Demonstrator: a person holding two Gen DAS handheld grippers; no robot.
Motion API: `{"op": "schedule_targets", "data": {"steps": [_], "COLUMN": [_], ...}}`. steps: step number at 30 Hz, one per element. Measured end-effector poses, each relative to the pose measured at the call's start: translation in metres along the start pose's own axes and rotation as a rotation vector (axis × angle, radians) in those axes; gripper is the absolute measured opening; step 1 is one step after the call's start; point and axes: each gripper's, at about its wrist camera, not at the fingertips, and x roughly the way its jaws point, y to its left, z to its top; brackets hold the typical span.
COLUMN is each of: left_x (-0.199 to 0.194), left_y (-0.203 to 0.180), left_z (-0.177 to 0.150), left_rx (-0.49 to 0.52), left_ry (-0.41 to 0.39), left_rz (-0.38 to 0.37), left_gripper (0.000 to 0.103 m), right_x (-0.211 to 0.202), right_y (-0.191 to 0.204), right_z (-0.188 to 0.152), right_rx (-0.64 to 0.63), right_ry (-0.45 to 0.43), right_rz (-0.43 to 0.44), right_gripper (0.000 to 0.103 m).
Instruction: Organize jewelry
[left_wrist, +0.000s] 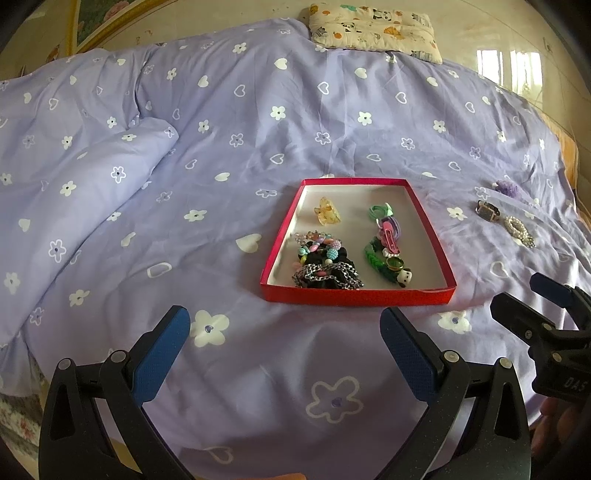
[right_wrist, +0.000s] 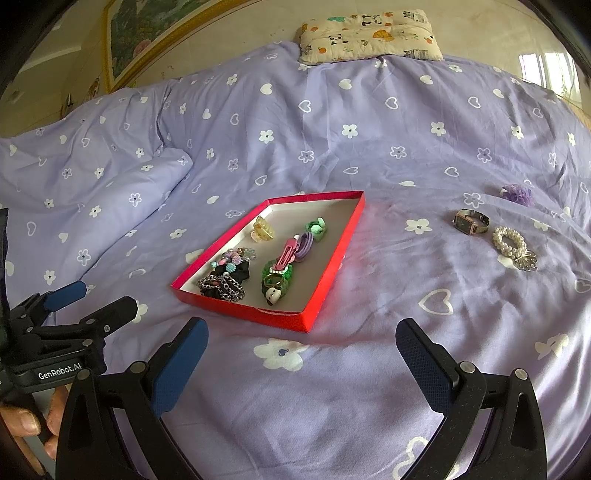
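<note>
Bed (right_wrist: 369, 369), red tray (right_wrist: 334, 266), watch (right_wrist: 471, 221), pearl bracelet (right_wrist: 511, 243)

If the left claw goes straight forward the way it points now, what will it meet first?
Probably the near wall of the red tray, which lies straight ahead between its open fingers. Before it there is only the purple flowered bedcover. The left claw holds nothing. Its height above the bed is unclear.
</note>
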Motion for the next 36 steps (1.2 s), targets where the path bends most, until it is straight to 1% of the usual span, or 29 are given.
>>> {"op": "schedule_targets", "data": {"steps": [14,36], "left_x": [0.0008,-0.0029], "left_y": [-0.0020,-0.0013], "left_z": [-0.0012,0.0015], "left_rx": [-0.002,0.008], "left_ry": [0.004,-0.014], "left_rz": [-0.003,-0.001], "left_gripper": [0.103,0.103], "right_x": [0.0003,-0.0020], "right_y": [0.0012,0.0040], "right_z": [-0.0003,0.0033], "right_rx": [-0.002,-0.007], "right_ry": [0.002,-0.008], "right_rz": [0.002,0.007], "right_gripper": [0.103,0.103]}}
